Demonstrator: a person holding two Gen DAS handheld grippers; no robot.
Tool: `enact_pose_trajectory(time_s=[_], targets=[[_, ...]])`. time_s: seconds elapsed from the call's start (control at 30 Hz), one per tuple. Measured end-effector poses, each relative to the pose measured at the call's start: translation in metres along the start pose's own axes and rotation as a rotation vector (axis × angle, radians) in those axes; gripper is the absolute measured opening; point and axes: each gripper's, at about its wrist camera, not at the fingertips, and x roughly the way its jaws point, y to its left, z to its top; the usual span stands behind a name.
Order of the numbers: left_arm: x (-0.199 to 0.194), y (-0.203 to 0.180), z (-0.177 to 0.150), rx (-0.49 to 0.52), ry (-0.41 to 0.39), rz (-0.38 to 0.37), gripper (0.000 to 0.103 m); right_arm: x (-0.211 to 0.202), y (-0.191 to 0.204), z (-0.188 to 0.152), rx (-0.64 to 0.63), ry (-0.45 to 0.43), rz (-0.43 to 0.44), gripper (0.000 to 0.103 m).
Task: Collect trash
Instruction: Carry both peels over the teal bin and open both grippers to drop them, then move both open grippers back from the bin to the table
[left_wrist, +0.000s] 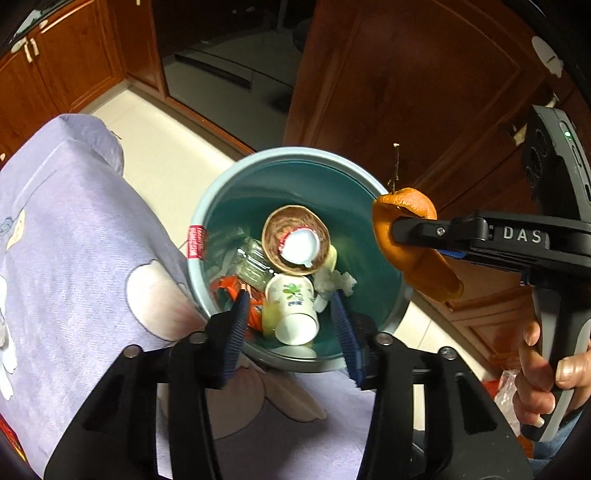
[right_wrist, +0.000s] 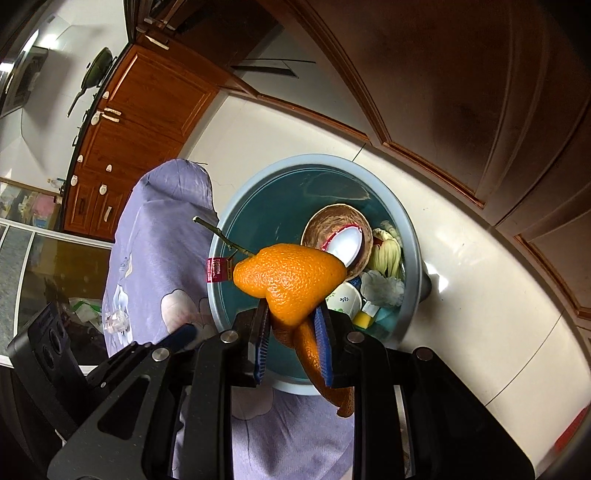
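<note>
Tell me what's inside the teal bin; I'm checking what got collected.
Inside the bin: a brown bowl holding a white lid, a paper cup, a clear bottle, orange wrapper. The bottom is covered.

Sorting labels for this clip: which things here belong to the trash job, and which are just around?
Job: orange peel in right gripper; teal bin; paper cup inside; left gripper, open above bin.
Around: purple cloth; wooden cabinets; pan.

Curled orange peel (right_wrist: 291, 284) with twig hangs clamped above the teal bin (right_wrist: 258, 206) of trash
</note>
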Motion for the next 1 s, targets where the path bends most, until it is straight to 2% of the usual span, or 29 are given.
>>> enact_pose_trajectory(time_s=[0.03, 0.07, 0.17, 0.33, 0.37, 0.4, 0.5, 0.57, 0.7, 1.0], targets=[[-0.001, 0.001, 0.000, -0.005, 0.000, 0.002, 0.051, 0.002, 0.001, 0.001, -0.001, 0.002, -0.001, 0.021], [-0.003, 0.005, -0.001, -0.016, 0.000, 0.004, 0.059, 0.004, 0.003, 0.002, -0.004, 0.006, -0.001, 0.021], [-0.011, 0.012, -0.005, -0.043, -0.018, 0.008, 0.069, 0.012, 0.007, 0.004, -0.009, 0.020, 0.000, 0.021], [-0.021, 0.017, -0.012, -0.067, -0.041, 0.009, 0.088, 0.025, 0.014, 0.006, -0.019, 0.046, -0.002, 0.030], [-0.024, 0.018, -0.013, -0.071, -0.048, 0.008, 0.089, 0.027, 0.016, 0.006, -0.022, 0.049, -0.002, 0.034], [-0.025, 0.017, -0.015, -0.073, -0.053, 0.008, 0.090, 0.028, 0.018, 0.006, -0.020, 0.050, 0.004, 0.044], [-0.027, 0.019, -0.016, -0.078, -0.055, 0.009, 0.090, 0.024, 0.022, 0.005, -0.030, 0.030, -0.006, 0.066], [-0.027, 0.020, -0.019, -0.080, -0.056, 0.009, 0.091, 0.022, 0.023, 0.005, -0.027, 0.019, -0.015, 0.075], [-0.030, 0.023, -0.024, -0.089, -0.056, 0.002, 0.092, 0.019, 0.020, 0.002, -0.005, 0.019, -0.050, 0.081], [-0.047, 0.030, -0.035, -0.094, -0.080, 0.002, 0.093, 0.010, 0.022, -0.011, 0.015, 0.017, -0.087, 0.081]])
